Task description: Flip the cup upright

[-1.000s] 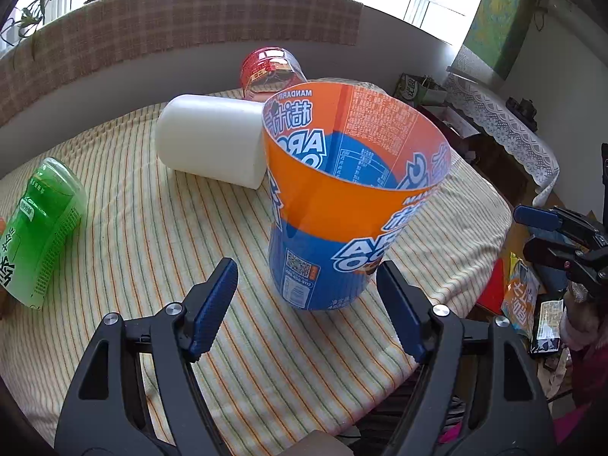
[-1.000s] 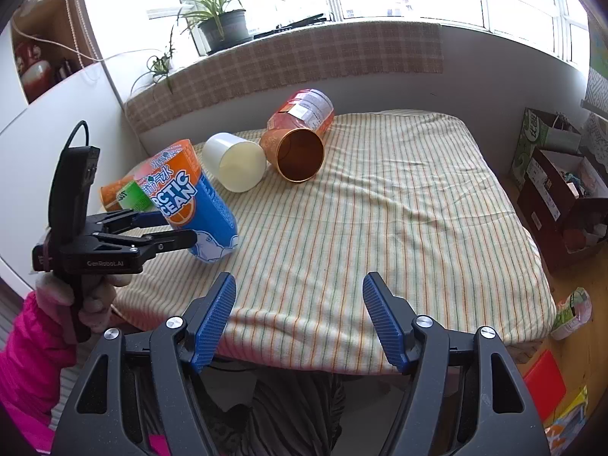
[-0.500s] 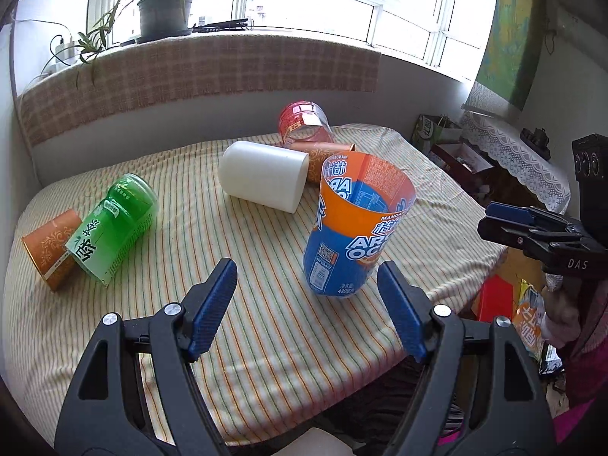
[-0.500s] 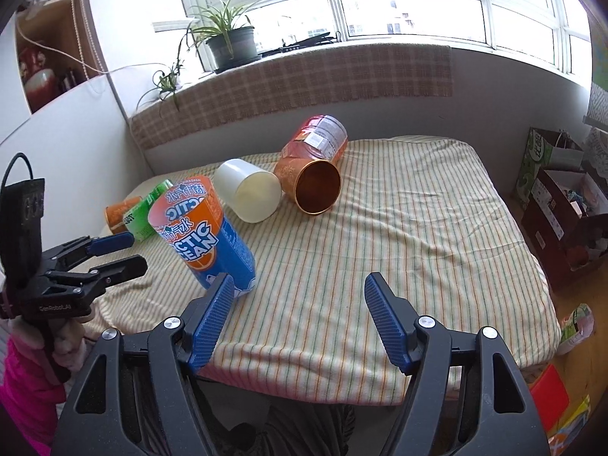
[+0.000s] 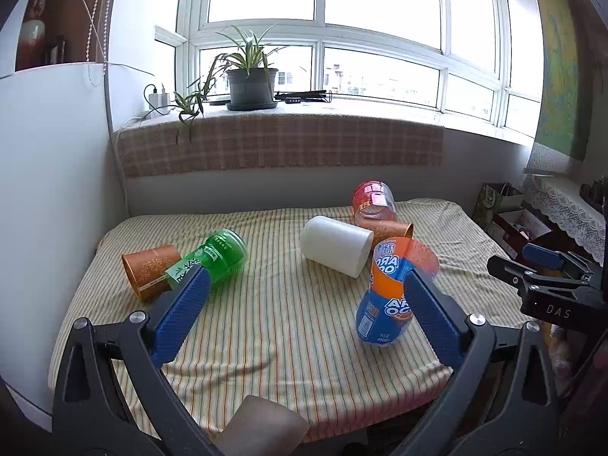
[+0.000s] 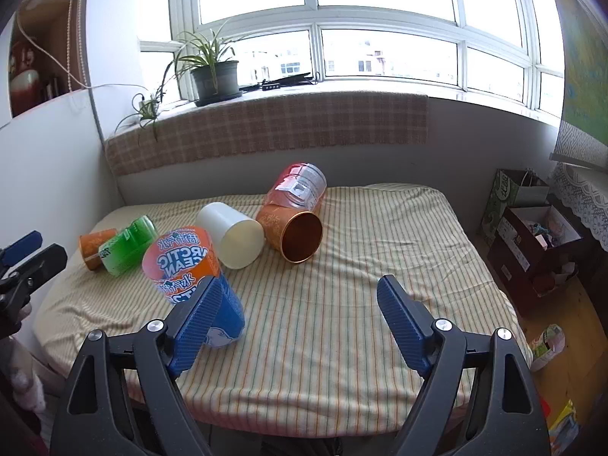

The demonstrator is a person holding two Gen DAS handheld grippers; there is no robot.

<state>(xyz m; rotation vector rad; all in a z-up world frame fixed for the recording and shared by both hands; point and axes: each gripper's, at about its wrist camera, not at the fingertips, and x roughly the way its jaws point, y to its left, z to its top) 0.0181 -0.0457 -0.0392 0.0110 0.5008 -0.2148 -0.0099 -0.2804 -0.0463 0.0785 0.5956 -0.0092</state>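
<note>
Daylight floods in through the window [image 5: 380, 38] ahead of me, blowing its panes out to white. The bed [image 5: 285, 323] is evenly lit with soft shadows. Fisheye bending curves the dark corners; focus stays sharp.

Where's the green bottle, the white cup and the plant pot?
green bottle [image 5: 222, 256], left wrist view, on its rounded green body.
white cup [image 6: 231, 233], right wrist view, on its side wall.
plant pot [image 5: 252, 87], left wrist view, on the dark front.

Six cups [image 5: 395, 296]; one potted plant [image 5: 250, 83]
</note>
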